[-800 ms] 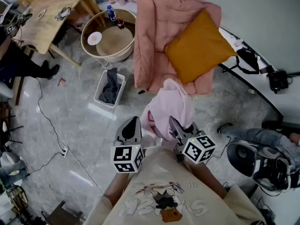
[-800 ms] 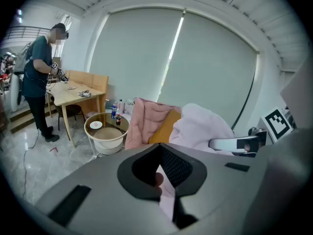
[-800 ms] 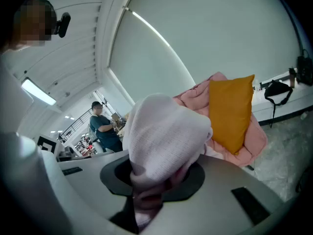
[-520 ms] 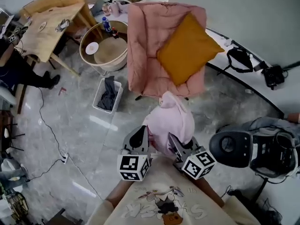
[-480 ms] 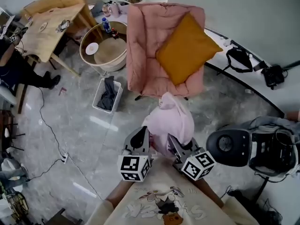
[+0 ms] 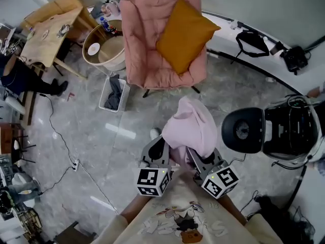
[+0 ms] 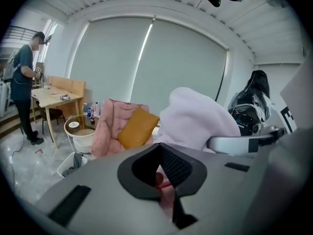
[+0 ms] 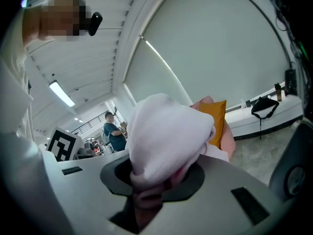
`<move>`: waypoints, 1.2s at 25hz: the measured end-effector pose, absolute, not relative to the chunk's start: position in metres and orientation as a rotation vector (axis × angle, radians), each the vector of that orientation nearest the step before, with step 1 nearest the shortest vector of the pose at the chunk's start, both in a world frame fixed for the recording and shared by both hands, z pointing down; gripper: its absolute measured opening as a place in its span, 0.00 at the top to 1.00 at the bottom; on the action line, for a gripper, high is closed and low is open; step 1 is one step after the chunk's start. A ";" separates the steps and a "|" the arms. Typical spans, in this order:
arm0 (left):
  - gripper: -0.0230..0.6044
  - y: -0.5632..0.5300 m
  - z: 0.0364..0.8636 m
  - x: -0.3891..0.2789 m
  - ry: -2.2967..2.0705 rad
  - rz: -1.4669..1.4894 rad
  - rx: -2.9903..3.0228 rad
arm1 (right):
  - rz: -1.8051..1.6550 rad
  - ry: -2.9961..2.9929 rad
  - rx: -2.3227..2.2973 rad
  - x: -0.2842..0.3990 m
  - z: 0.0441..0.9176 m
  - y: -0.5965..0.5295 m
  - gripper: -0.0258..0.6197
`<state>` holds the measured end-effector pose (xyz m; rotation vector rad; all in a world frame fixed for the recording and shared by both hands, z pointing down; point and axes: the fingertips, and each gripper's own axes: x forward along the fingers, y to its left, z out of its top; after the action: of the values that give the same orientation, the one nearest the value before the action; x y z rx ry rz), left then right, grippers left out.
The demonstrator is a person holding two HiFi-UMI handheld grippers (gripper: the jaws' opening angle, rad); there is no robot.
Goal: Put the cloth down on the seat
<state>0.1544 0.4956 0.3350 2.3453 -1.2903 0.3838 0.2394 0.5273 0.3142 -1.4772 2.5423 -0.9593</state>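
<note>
My left gripper has its jaws drawn together on a thin pinch of the pink cloth, with a sliver of fabric showing between them. My right gripper is clamped on a thicker bunch of the same cloth, which swells up out of its jaws. The cloth is in the air, mounded over and just beyond both grippers, close to my body and above the grey floor. I judge the lifting and carrying part as well in hand. The placing is not done: the seat I want, the pink armchair, stands farther off across open floor, well apart from the cloth. An orange cushion leans across its right side, so the bare padding on the left looks like the free spot. A black office chair sits just to my right. What is left, as I see it, is to close that gap, lower the cloth onto the seat and open both jaws.
</note>
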 end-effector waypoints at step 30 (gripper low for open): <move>0.96 0.311 0.327 0.121 -1.224 0.252 2.299 | -0.911 2.480 -1.485 0.219 0.295 0.348 0.78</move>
<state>0.1212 0.3108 0.3274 2.2989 -1.2237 0.2521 0.2192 0.3485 0.2955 -1.4853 2.4803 -0.9105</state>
